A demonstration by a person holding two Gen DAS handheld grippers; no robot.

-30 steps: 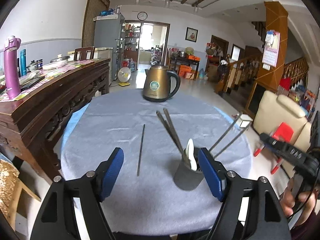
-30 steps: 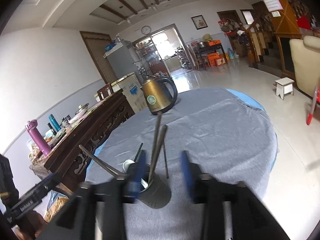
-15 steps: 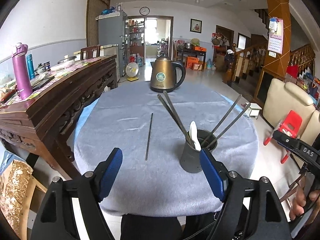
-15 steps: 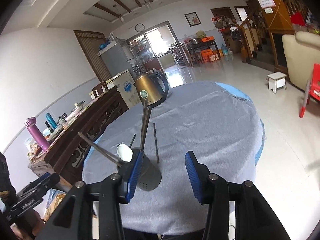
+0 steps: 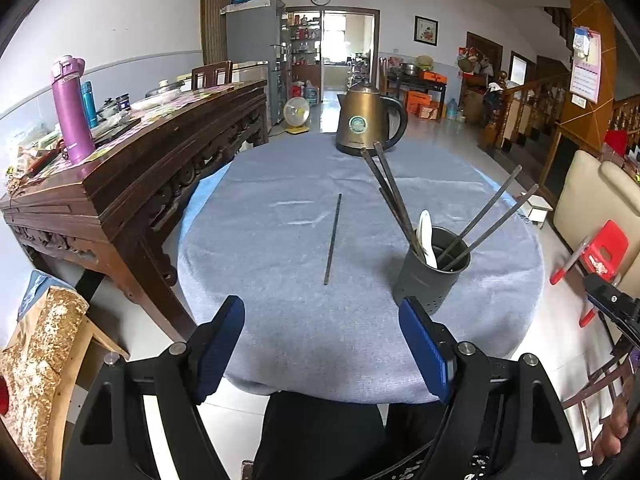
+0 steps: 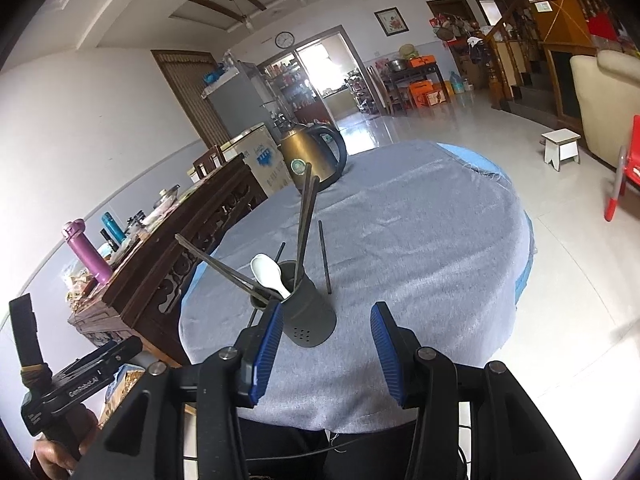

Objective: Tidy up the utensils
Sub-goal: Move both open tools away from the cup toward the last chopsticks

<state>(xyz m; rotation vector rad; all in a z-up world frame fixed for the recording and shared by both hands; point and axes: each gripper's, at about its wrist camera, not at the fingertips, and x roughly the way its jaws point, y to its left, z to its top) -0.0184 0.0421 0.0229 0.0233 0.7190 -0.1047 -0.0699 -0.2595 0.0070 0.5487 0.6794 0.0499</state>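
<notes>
A dark grey utensil holder (image 5: 429, 276) stands on the round table with the grey cloth (image 5: 280, 312). It holds several dark chopsticks and a white spoon (image 5: 426, 236). One loose chopstick (image 5: 333, 239) lies on the cloth left of the holder. My left gripper (image 5: 322, 350) is open and empty, held back over the table's near edge. My right gripper (image 6: 326, 354) is open and empty, just behind the holder (image 6: 310, 316). The loose chopstick (image 6: 324, 256) lies right of the holder there.
A bronze kettle (image 5: 366, 120) stands at the table's far side. A dark carved wooden sideboard (image 5: 132, 152) with a purple bottle (image 5: 72, 110) runs along the left. A cream sofa (image 5: 596, 208) and red child chair (image 5: 600, 248) stand at right.
Both grippers have drawn back from the holder toward the table's near edge and stayed open. The holder and loose chopstick have not moved.
</notes>
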